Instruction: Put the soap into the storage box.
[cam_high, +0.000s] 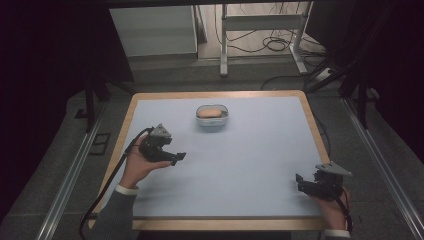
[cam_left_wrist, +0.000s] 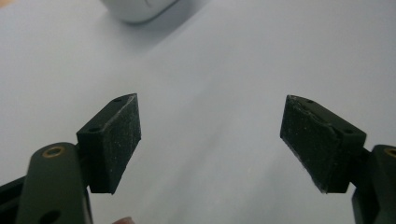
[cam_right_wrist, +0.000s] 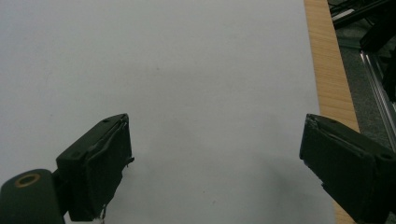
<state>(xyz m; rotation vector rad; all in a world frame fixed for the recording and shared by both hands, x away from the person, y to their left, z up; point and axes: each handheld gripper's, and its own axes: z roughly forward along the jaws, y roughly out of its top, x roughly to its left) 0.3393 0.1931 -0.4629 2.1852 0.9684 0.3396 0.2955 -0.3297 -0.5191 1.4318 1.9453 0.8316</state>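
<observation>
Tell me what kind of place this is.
Likely a lab recording station: a wood-edged table with a pale mat, dark curtains around it, cables on the floor behind, and a person holding the left gripper and right gripper.

no readable text, label, brand, number or sign anywhere.

A pale blue tabletop (cam_high: 260, 165) with a light wooden rim stands on grey carpeted floor (cam_high: 45, 165); behind, a white metal desk frame (cam_high: 260, 22) over tangled black cables (cam_high: 272, 45), dimly lit.
</observation>
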